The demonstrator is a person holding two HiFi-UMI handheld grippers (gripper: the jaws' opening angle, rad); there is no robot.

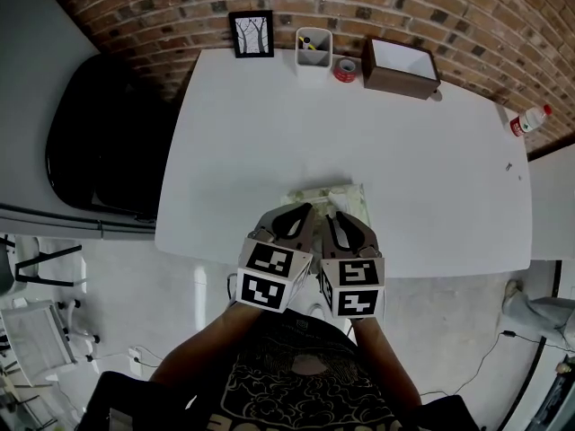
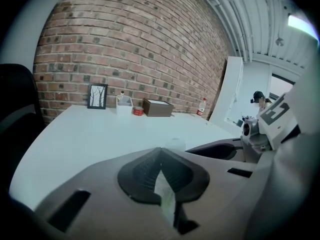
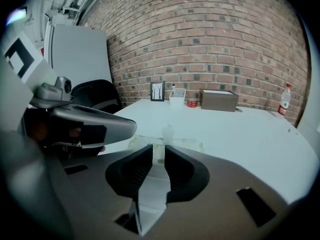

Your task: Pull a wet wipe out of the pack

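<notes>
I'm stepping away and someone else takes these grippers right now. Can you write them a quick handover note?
Left gripper: jaws shut tip to tip, nothing clearly clamped.
Right gripper: jaws a narrow slit apart, nothing clearly in it.
Both hover side by side over the near end of the wipe pack, which lies flat near the front edge of the white table.
A pale tuft stands up just past both tips. It is likely a wipe's end, but too blurred to be sure.
Done: both grippers are at the pack.
Left: no wipe is out yet. Grip one and pull it out, probably steadying the pack with the other gripper.
</notes>
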